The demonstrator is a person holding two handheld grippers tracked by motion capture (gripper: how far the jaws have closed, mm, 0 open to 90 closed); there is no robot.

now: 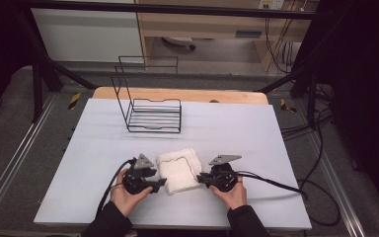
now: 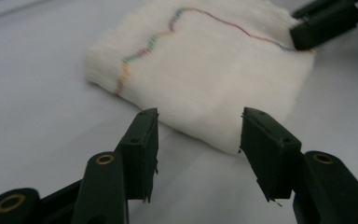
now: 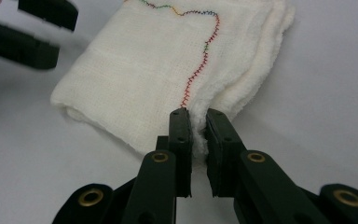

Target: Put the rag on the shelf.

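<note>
The folded white cloth (image 1: pixel 178 170) lies flat on the worktop (image 1: pixel 89 148) between the two tools, near the person's edge, with a line of coloured stitching running across its top layer. The right tool (image 3: pixel 193 122) has its jaws pinched on the cloth's near edge, only a thin lip of fabric caught between them, right where the stitching ends. The left tool (image 2: pixel 196 135) stands with its jaws spread wide, just short of the cloth's opposite edge and not touching it. The main risk, as I judge it, is in how little the right tool holds: the bite sits at the very margin of a soft, loosely woven fabric, so a pull or lift could let the lip slide out. It is also hard to tell how many layers are caught; if only the top one is, lifting would peel the fold open instead of carrying the whole cloth. The left tool's jaws hang low over the worktop, so closing from there could scrape the surface or push the cloth ahead of it and bunch it toward the right tool. The wire rack (image 1: pixel 150 111) stands well beyond both tools, so it is no hazard now, though trailing cloth could snag on its wires.
</note>
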